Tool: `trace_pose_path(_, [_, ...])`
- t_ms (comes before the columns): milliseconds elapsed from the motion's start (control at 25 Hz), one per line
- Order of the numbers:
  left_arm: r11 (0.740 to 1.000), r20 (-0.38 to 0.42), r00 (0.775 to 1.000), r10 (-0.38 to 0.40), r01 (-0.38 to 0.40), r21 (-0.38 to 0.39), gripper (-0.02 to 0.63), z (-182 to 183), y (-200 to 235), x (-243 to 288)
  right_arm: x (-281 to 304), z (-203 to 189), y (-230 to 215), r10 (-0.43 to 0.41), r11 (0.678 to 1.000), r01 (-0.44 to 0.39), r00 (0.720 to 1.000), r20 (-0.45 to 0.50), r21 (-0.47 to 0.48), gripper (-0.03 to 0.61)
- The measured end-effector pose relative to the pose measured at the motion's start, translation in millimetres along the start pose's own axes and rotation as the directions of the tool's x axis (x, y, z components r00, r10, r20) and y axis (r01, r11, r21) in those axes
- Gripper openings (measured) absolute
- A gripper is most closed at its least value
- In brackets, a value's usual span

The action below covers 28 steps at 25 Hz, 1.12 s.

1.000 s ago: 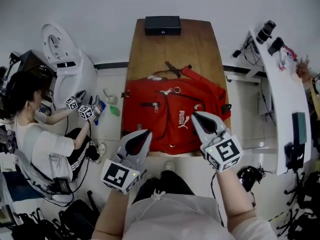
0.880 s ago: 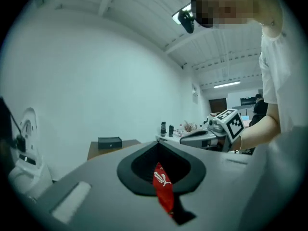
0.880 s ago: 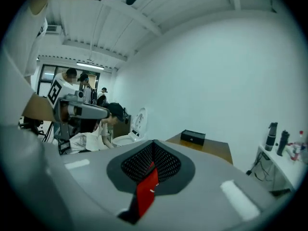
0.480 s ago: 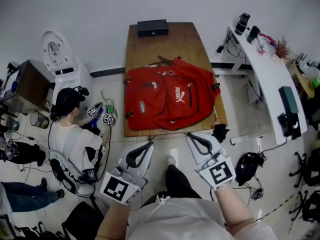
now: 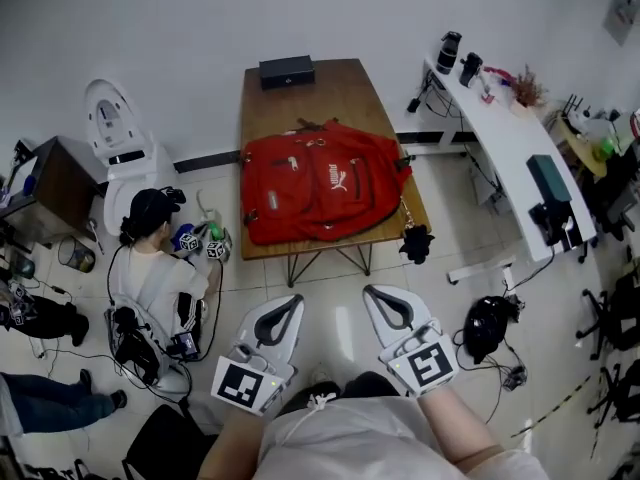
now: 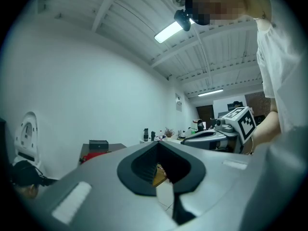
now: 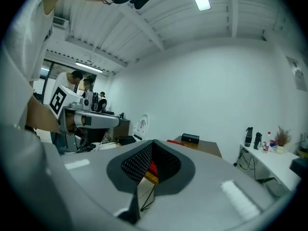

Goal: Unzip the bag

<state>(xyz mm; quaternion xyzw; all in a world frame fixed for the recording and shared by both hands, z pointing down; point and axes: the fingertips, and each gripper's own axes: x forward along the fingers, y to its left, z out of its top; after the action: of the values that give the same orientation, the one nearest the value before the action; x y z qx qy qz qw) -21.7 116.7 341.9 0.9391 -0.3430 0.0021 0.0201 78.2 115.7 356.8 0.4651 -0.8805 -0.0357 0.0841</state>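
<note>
Scanning from the left: a seated person (image 5: 150,268) is down on the floor beside a smooth white pod-shaped unit (image 5: 112,128), well clear of the action. Next comes the left gripper (image 5: 286,311), matte grey, its 2 jaws pressed tip to tip with nothing between them. Only a sliver of the room shows through the teardrop cut-out behind the ribbed pads (image 6: 144,165). It is held level and aimed at the table, which reads as a ready stance, not a working one. Centre stage, the red backpack (image 5: 320,183) lies flat on the near half of the brown wooden table (image 5: 300,93). Its soft fabric is slumped wide, and the dark zip lines curving across the front look closed, though the pulls are too small to pick out. A boxy black case (image 5: 286,69) sits at the far edge, apart from the bag. Then the right gripper (image 5: 382,306), clenched the same way and just as empty. Both tools hover over the floor well short of the bag, so I judge the unzipping has not started and the approach comes first. Far right, a long white desk (image 5: 500,128) carries bottles and gear.
</note>
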Motion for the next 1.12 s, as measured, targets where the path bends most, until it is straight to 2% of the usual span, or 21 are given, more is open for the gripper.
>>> trace_pose_path(160, [1.000, 0.004, 1.000, 0.000, 0.000, -0.006, 0.006, -1, -25, 1, -13, 1, 8, 0.056, 0.998, -0.056, 0.998, 0.033, 0.009, 0.009])
trace_pose_path(280, [1.000, 0.011, 1.000, 0.012, -0.012, 0.000, 0.006, 3, -40, 0, -22, 0, 11, 0.085, 0.996, -0.085, 0.996, 0.021, 0.002, 0.009])
trace_pose_path(840, [1.000, -0.027, 0.999, 0.024, -0.024, 0.015, 0.006, 5, -80, 9, -59, -4, 0, 0.085, 0.996, -0.085, 0.996, -0.001, 0.009, 0.008])
trace_pose_path(960, [0.999, -0.042, 0.998, 0.039, -0.038, 0.025, 0.006, 6, -81, 12, -63, -5, -4, 0.077, 0.997, -0.077, 0.997, 0.008, 0.018, 0.008])
trace_pose_path(1120, [0.999, -0.042, 0.999, 0.021, -0.020, 0.026, 0.006, 2, -89, 17, -71, 1, -12, 0.056, 0.998, -0.057, 0.998, 0.039, 0.019, 0.008])
